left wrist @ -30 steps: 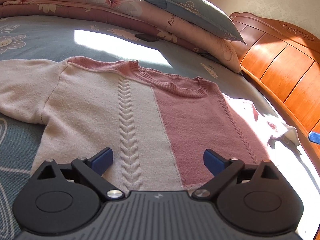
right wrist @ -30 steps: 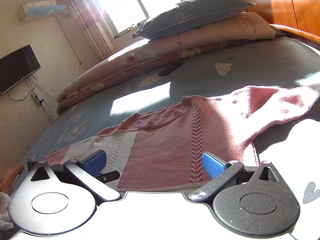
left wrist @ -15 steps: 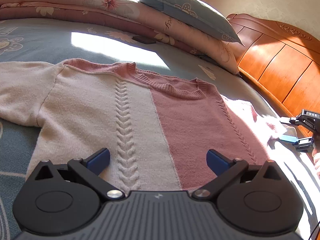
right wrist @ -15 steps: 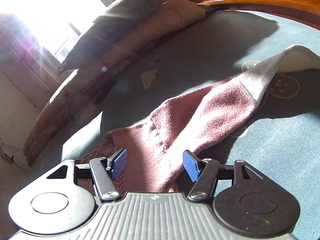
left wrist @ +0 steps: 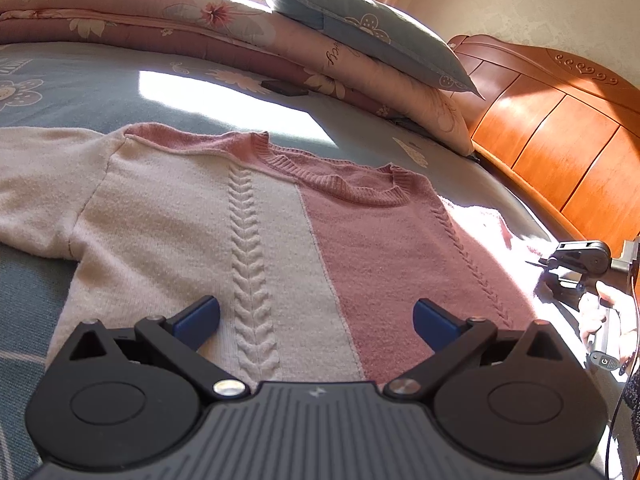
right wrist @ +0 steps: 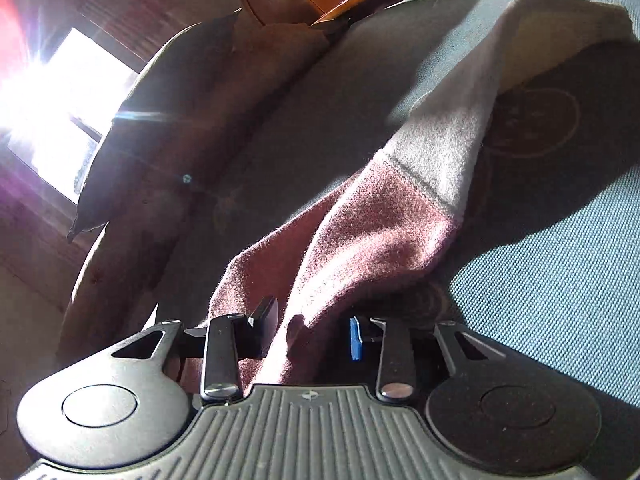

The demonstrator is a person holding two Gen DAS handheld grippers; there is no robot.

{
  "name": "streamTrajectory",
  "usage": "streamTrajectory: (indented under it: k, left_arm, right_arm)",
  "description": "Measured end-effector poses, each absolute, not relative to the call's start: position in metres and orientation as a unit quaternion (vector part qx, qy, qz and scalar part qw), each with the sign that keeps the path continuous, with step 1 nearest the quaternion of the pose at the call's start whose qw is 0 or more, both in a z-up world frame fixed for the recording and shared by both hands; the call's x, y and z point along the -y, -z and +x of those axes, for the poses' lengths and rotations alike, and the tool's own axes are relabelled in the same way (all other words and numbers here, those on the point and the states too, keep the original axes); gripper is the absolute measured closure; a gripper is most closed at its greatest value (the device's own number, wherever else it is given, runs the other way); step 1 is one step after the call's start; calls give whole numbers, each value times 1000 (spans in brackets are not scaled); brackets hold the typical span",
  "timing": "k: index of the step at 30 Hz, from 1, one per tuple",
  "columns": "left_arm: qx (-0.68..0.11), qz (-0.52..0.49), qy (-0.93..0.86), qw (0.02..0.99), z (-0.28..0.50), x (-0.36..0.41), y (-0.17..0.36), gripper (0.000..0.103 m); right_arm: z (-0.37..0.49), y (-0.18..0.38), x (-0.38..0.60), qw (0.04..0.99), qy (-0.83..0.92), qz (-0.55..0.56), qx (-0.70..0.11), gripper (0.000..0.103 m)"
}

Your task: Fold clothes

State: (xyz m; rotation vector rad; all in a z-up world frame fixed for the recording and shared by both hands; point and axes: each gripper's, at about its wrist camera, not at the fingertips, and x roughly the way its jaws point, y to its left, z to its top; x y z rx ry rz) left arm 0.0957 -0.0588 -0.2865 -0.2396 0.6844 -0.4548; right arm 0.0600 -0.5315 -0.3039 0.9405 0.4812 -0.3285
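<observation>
A knitted sweater (left wrist: 280,232), cream on the left half and pink on the right, lies flat and face up on the bed. My left gripper (left wrist: 316,316) hovers open over its hem, with nothing between the blue pads. The sweater's right sleeve (right wrist: 380,232), pink with a cream cuff, runs away across the sheet in the right wrist view. My right gripper (right wrist: 310,332) has its jaws closing on the pink part of that sleeve, and the bunched fabric fills the narrow gap between the pads. A hand (left wrist: 600,308) holds that gripper at the right edge of the left wrist view.
The blue patterned bed sheet (left wrist: 80,92) is under everything. A folded floral quilt (left wrist: 180,20) with a blue pillow (left wrist: 372,36) on it lies along the far side. A wooden headboard (left wrist: 560,128) stands at the right. A small dark flat object (left wrist: 284,88) lies by the quilt.
My right gripper came down and rolled onto the pink sleeve, and its jaws went from wide open to narrow around the fabric. The left gripper stayed where it was, open.
</observation>
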Motion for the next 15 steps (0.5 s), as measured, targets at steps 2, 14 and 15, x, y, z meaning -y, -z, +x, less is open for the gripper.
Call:
streamTrajectory:
  k: [2, 14, 15]
  left_arm:
    - [-331, -113, 220, 910, 96, 60, 286, 1]
    - [-333, -123, 221, 909, 97, 57, 286, 1]
    - [-333, -125, 221, 908, 97, 57, 286, 1]
  right_arm:
    - [56, 303, 529, 851, 161, 447, -223, 89]
    - [55, 281, 513, 851, 223, 398, -261, 79]
    - [53, 271, 508, 858, 227, 376, -266, 73]
